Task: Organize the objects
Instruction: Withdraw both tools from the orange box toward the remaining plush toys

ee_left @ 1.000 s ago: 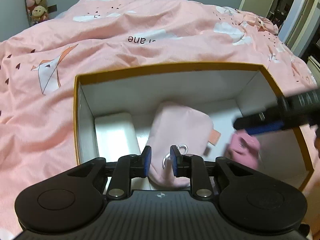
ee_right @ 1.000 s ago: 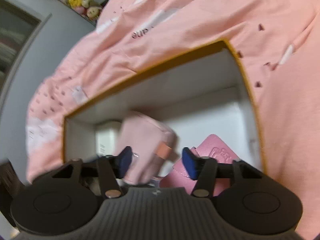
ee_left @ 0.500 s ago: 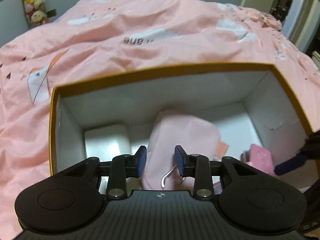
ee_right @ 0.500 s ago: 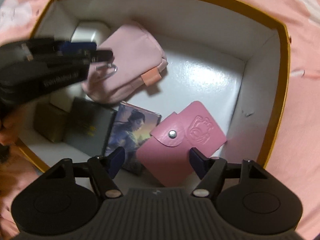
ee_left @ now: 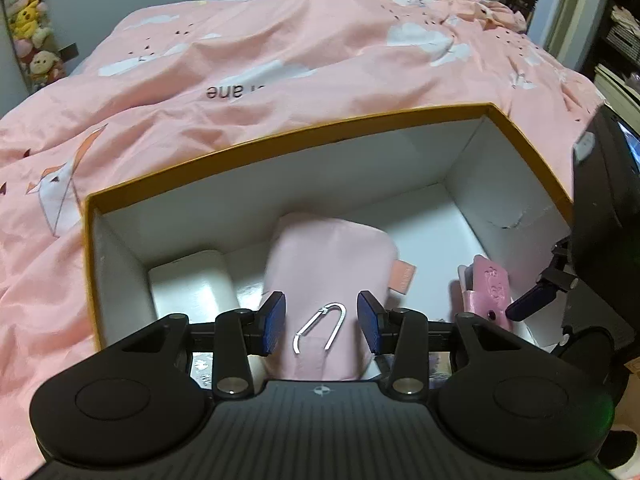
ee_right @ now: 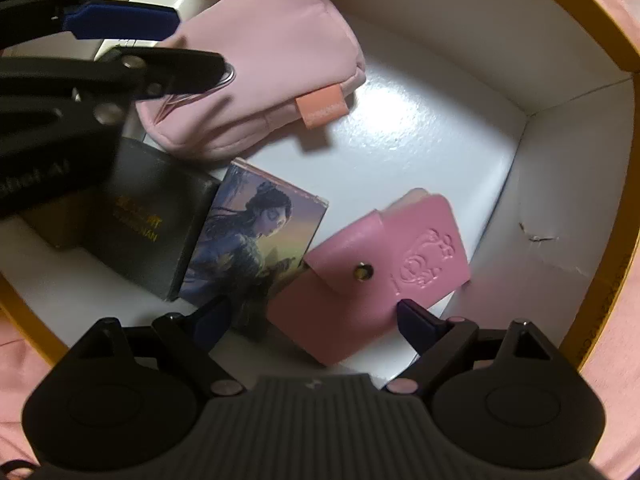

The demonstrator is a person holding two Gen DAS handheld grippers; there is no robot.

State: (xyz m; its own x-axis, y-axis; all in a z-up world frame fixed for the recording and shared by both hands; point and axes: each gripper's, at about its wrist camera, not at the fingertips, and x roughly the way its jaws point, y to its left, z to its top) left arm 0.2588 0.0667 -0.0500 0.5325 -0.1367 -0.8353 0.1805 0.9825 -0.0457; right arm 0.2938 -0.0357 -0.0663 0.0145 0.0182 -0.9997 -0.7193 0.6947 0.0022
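Note:
A white box with a mustard rim point(ee_left: 280, 136) sits on a pink bed cover. Inside lie a pale pink pouch point(ee_left: 332, 276) with a silver carabiner point(ee_left: 320, 330), a pink snap wallet point(ee_right: 384, 276), an illustrated card box point(ee_right: 256, 240), a black box point(ee_right: 156, 224) and a white block point(ee_left: 192, 284). My left gripper point(ee_left: 321, 326) is open over the pouch's near end, its fingers either side of the carabiner. My right gripper point(ee_right: 312, 320) is open, just above the wallet's near edge. The left gripper's fingers point(ee_right: 120, 20) show at upper left in the right wrist view.
The pink bed cover point(ee_left: 280, 60) surrounds the box. Plush toys point(ee_left: 28, 20) hang on the wall at far left. A doorway and shelves point(ee_left: 600, 20) are at far right. The box floor point(ee_right: 420, 120) is bare at the back right.
My left gripper has opened wider and let go of the pouch's carabiner. My right gripper swung over the box, dropped towards the pink wallet and opened wider.

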